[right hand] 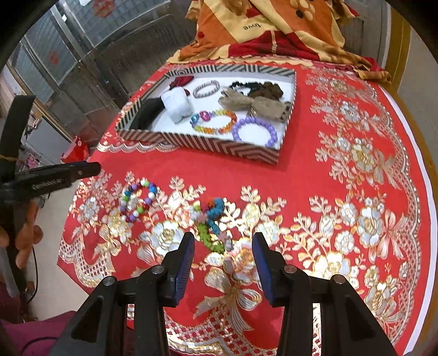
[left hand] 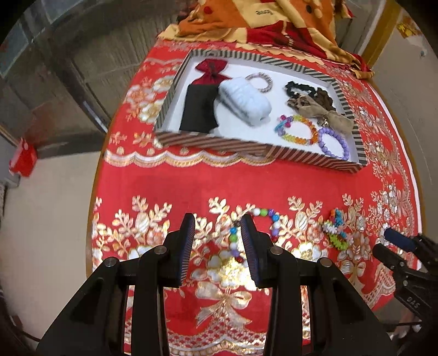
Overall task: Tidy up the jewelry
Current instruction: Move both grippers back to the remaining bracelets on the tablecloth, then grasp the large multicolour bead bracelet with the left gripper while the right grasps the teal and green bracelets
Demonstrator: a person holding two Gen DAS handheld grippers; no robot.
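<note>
A striped tray (left hand: 216,142) (right hand: 208,143) at the table's far side holds a purple bead bracelet (left hand: 335,145) (right hand: 254,131), a rainbow bracelet (left hand: 298,130) (right hand: 216,121), a silver bangle (left hand: 261,80), dark scrunchies (left hand: 301,89), a tan bow (left hand: 323,112), a white roll (left hand: 245,100) and a red-and-black pouch (left hand: 202,101). On the red cloth lie a multicolour bead bracelet (left hand: 257,232) (right hand: 138,201) and a flower-bead bracelet (left hand: 335,227) (right hand: 212,223). My left gripper (left hand: 217,241) is open, its right finger over the bead bracelet. My right gripper (right hand: 223,249) is open just before the flower-bead bracelet.
The round table carries a red cloth with gold flowers (right hand: 342,191). A folded orange-and-red blanket (left hand: 262,22) lies behind the tray. A red bag (left hand: 23,160) sits on the floor at the left. The table edge drops off to the left of my left gripper.
</note>
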